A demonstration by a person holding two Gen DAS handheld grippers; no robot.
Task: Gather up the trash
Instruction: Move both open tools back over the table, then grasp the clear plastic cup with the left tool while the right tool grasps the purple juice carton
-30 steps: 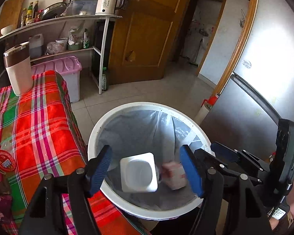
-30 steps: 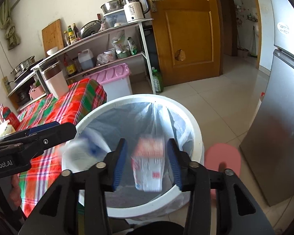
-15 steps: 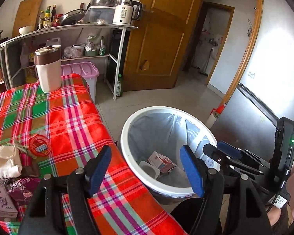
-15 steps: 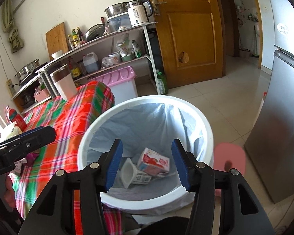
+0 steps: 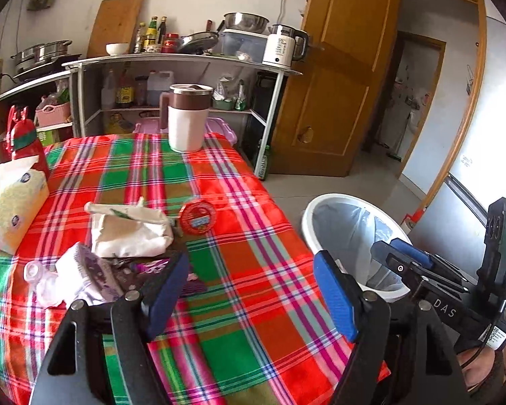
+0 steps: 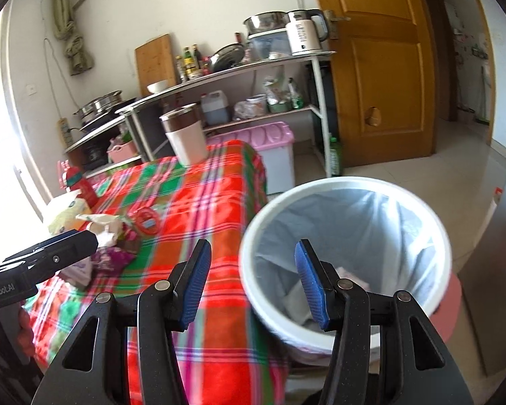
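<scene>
My left gripper [image 5: 251,292] hangs over the plaid tablecloth [image 5: 253,270] with nothing between its blue pads, and its jaws are opening. Trash lies to its left: a crumpled white bag [image 5: 128,229], a round red lid [image 5: 197,217], a purple-and-white carton [image 5: 87,275], a clear plastic piece [image 5: 37,275] and dark wrappers [image 5: 135,270]. The white bin [image 5: 320,209] with a grey liner stands off the table's right edge. My right gripper [image 6: 249,281] is open and empty at the bin's [image 6: 347,185] left rim, over the table edge. Cartons [image 6: 350,275] lie at the bin's bottom.
A white tissue pack [image 5: 13,202], a red bottle [image 5: 25,135] and a brown-lidded white jug [image 5: 187,118] stand on the table. Behind it are a metal shelf [image 5: 185,60] with cookware, a pink box [image 6: 270,141], a wooden door [image 5: 330,101] and a grey fridge [image 5: 455,222] to the right.
Both grippers let their cartons fall into the bin, then swung left from above the bin toward the table. The table trash has come into the left wrist view.
</scene>
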